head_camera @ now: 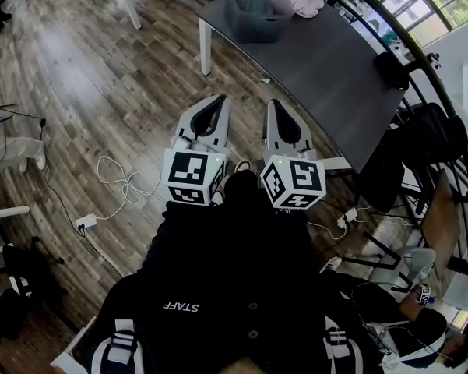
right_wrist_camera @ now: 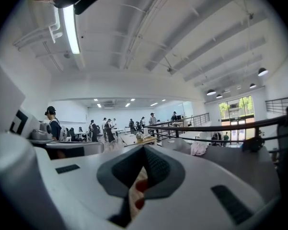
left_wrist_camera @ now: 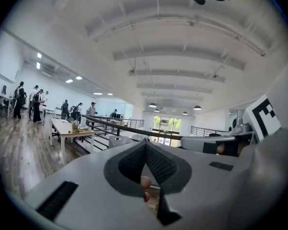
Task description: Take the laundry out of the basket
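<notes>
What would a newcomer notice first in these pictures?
The left tool and the right tool, both shut and empty, are side by side over the wood floor. Ahead, a grey basket stands on the dark table, with pink laundry beside it.

Dark table (head_camera: pixel 319 68), grey basket (head_camera: pixel 257 26), pink laundry (head_camera: pixel 305 0)

Plastic basket (head_camera: pixel 255 26) — matt table (head_camera: pixel 327 68)

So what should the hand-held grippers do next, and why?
Probably move forward toward the basket on the table. Both the left hand-held gripper and the right hand-held gripper are shut, empty and far short of it, over the floor.
</notes>
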A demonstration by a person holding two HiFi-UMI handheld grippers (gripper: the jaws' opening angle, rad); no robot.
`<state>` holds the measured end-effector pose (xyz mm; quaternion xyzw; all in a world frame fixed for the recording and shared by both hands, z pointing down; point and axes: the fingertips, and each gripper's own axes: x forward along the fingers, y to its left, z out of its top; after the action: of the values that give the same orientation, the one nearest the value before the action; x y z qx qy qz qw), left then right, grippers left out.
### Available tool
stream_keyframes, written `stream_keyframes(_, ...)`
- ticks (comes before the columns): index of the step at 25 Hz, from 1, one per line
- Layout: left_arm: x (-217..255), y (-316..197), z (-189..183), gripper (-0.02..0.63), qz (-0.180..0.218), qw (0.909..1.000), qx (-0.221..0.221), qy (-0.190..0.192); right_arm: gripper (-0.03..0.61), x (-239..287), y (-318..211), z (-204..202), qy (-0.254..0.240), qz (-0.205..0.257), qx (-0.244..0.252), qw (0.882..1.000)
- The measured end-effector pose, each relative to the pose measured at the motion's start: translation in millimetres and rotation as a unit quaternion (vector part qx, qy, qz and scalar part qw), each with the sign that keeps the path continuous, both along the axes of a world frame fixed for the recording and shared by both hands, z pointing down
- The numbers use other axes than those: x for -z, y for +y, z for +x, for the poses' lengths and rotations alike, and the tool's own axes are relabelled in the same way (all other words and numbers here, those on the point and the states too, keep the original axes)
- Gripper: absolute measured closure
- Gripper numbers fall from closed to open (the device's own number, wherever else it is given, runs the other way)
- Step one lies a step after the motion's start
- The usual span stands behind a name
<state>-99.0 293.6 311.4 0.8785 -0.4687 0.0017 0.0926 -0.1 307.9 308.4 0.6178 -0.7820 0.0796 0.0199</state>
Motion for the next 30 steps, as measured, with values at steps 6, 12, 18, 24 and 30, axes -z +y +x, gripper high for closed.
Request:
stream_keyframes(6, -23, -44, -10, 0.612, -0.014, 0.9992, 0.037, 0.001, 0.565, -25, -37, 62, -0.019, -0.019, -0.051, 0.998)
stream_keyframes(12, -26, -109, 10, 0.612, -0.011, 0.9991, 0.042, -0.003, 0.565, -21, -109, 90, -0.022, -0.006, -0.052, 0.998)
stream_keyframes(18, -27, -190, 42, 0.612, -0.017, 0.9987, 0.048, -0.01, 0.565, -24, -191, 121, -0.031, -0.012, -0.044, 0.998)
stream_keyframes(24, -36, -273, 81, 0.612, -0.037, 0.9981, 0.046, -0.02, 0.565, -28, -274, 149, -0.036, -0.021, -0.028, 0.999)
stream_keyframes(30, -53, -349, 116, 0.612, -0.057, 0.997, 0.04, -0.033, 0.565, -39, -352, 173, -0.044, -0.03, -0.016, 0.998)
